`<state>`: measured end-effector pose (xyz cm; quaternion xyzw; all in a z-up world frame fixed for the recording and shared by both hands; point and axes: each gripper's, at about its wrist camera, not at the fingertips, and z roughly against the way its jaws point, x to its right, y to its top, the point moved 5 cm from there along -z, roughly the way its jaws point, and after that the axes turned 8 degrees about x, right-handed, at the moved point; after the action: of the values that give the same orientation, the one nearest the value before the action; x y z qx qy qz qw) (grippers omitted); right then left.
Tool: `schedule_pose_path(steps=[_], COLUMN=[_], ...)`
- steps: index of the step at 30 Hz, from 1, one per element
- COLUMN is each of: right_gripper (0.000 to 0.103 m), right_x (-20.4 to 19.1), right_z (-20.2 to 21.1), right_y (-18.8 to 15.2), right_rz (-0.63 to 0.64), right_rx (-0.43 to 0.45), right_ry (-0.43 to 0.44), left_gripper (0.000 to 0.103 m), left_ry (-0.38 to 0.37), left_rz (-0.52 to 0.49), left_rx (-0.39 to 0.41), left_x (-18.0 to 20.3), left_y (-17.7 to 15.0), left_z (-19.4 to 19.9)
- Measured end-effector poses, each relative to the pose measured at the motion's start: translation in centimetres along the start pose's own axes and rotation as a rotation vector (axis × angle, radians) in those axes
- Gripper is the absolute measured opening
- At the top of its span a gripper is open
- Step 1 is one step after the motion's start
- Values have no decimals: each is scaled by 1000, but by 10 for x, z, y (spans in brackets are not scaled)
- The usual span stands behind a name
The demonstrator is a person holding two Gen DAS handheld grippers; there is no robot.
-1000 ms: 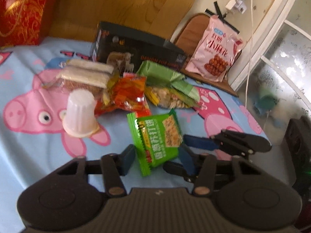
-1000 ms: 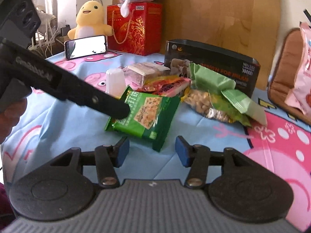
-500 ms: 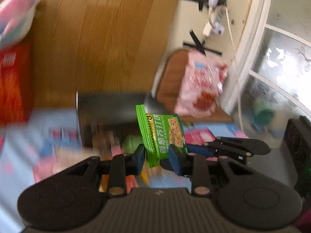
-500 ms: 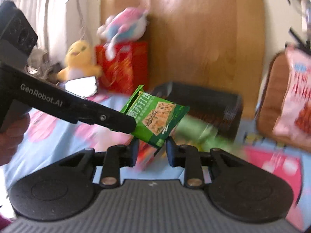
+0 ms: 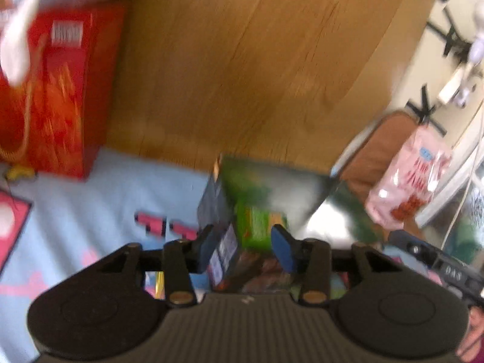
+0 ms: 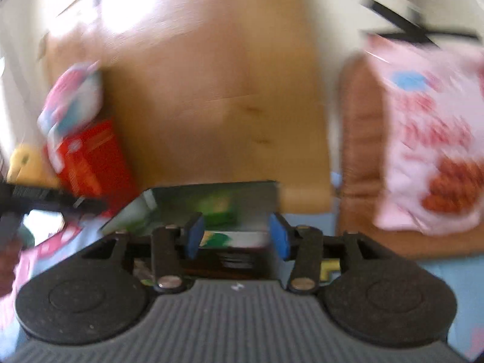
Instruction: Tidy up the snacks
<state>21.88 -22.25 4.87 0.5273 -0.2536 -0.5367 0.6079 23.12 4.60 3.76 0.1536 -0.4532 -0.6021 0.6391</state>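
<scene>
Wooden headboard (image 5: 257,69) fills the upper centre of both blurred views, above a pale blue bed sheet (image 5: 90,199) at lower left. A red gift bag (image 5: 51,112) stands at the left edge, a pink snack bag (image 6: 429,157) at right. Low in the middle sits the dark box (image 6: 211,208), open-topped, with the green snack packet (image 5: 257,227) lying inside it. Left gripper (image 5: 245,248) and right gripper (image 6: 236,236) both show fingers spread wide, holding nothing.

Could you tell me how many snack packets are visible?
2: a green packet in the dark box, and a pink bag on the brown chair; blur may hide more.
</scene>
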Motion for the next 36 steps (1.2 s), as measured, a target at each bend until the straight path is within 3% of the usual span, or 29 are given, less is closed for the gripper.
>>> schedule_pose_path(steps=[2, 5, 11, 15, 17, 22, 24, 25, 30, 34, 36], right_gripper=[51, 50, 53, 54, 54, 54, 56, 56, 56, 55, 55], right_x=[12, 11, -14, -21, -13, 22, 23, 17, -18, -23, -26], right_z=[-5, -17, -20, -18, -4, 14, 9, 7, 3, 33, 51], right_y=[-9, -25, -33, -31, -30, -46, -54, -58, -81, -88, -90], right_rz=[-70, -134, -67, -64, -50, -192, -238, -245, -183, -184, -121], right_rx=[-35, -98, -78, -84, -57, -103, -138, -158, -227, -220, -205], right_ry=[5, 55, 23, 41, 23, 0, 14, 45, 70, 104, 79], left_gripper=[30, 26, 25, 34, 49, 49, 43, 32, 34, 37, 40], left_ry=[-8, 51, 140, 65, 57, 48, 49, 35, 8, -29, -24], left_rz=[-23, -72, -133, -73, -91, -51, -13, 23, 67, 53, 49], left_rx=[2, 10, 41, 26, 68, 9, -36, -81, -83, -91, -81], left_x=[6, 12, 2, -5, -11, -40, -46, -48, -39, -31, -33], left_y=[-2, 3, 20, 24, 16, -16, -29, -38, -63, -80, -80], left_z=[-4, -15, -46, -30, -7, 16, 15, 12, 33, 57, 66])
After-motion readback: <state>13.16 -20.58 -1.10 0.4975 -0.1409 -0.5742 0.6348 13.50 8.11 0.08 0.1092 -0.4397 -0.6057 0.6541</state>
